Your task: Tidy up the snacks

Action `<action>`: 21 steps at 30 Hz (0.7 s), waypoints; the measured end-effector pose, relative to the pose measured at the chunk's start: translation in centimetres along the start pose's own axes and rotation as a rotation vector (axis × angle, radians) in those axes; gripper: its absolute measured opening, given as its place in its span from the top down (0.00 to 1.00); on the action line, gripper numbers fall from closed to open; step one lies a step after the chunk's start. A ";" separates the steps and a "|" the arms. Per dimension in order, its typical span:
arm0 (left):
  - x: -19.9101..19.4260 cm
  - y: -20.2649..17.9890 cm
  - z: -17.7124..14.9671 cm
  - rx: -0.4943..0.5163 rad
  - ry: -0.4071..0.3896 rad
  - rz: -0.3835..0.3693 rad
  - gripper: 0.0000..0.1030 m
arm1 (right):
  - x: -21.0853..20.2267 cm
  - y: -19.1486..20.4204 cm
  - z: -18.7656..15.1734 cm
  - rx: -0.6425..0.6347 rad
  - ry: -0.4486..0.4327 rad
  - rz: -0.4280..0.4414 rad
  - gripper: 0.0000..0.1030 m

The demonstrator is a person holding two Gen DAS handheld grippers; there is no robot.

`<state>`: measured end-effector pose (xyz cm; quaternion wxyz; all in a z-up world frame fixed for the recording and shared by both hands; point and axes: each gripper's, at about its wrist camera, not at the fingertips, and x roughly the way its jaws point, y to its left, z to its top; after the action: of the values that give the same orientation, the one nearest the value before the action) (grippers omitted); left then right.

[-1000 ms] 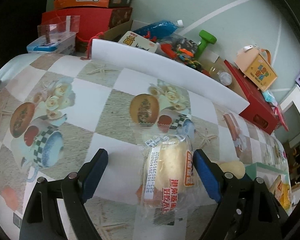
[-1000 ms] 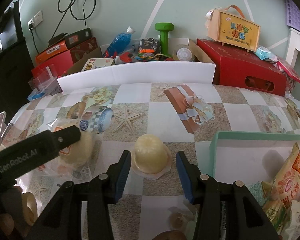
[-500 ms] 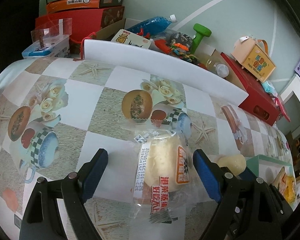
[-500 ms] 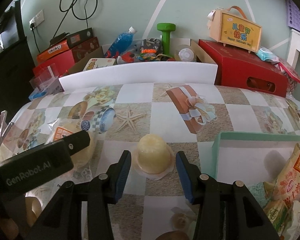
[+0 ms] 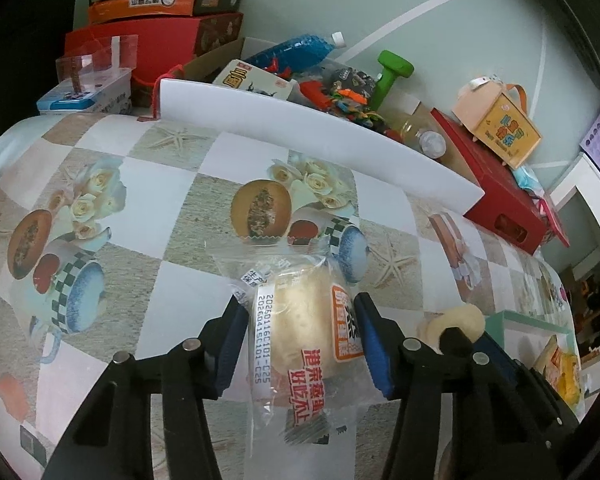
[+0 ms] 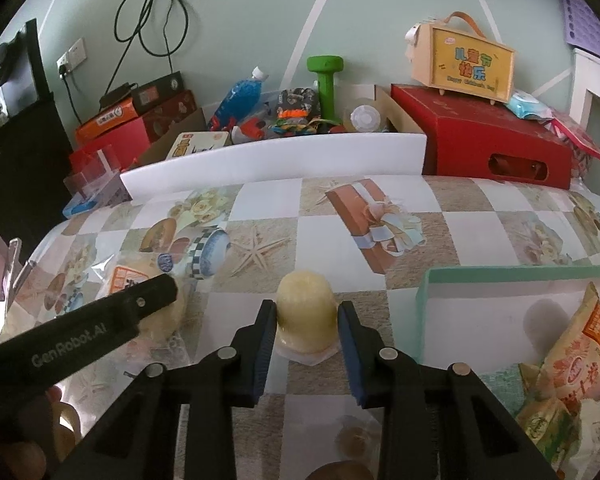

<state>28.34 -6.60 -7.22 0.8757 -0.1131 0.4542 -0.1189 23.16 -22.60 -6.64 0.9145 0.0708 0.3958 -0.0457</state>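
Progress looks partial: several crinkly orange and yellow snack packets [image 6: 572,364] already lie in the shallow mint-green tray [image 6: 500,270] at the right, w/ two items not yet in. Left gripper [image 5: 300,344] has just been closing & now pinches the clear-wrapped pale round bun w/ red lettering [image 5: 300,320] on the checked, picture-printed tablecloth [image 5: 160,216], pads against the wrapper's sides. Right gripper [image 6: 306,328] has also just closed, clamped on the pale yellow domed jelly cup [image 6: 306,312], just left of the tray. Both likely need lifting & dropping into the tray
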 end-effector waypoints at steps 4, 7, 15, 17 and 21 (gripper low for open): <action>-0.7 0.2 0.2 -0.015 -0.022 -0.016 0.47 | -0.2 -0.3 0.1 0.012 0.000 0.010 0.67; -1.2 0.2 0.3 -0.016 -0.037 -0.021 0.47 | -0.4 -0.2 0.2 0.009 -0.003 0.013 0.68; -1.8 0.3 0.5 -0.026 -0.050 -0.025 0.47 | -2.6 0.1 0.9 -0.016 -0.063 0.021 0.81; -1.6 0.4 0.5 -0.027 -0.042 -0.022 0.47 | -2.1 0.3 0.8 -0.026 -0.046 0.014 0.81; -1.2 0.5 0.4 -0.033 -0.029 -0.018 0.47 | -1.5 0.4 0.6 -0.034 -0.027 -0.001 0.81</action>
<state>28.04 -5.75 -6.20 0.8791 -0.1335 0.4421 -0.1178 22.62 -22.29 -5.14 0.9208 0.0544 0.3842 -0.0404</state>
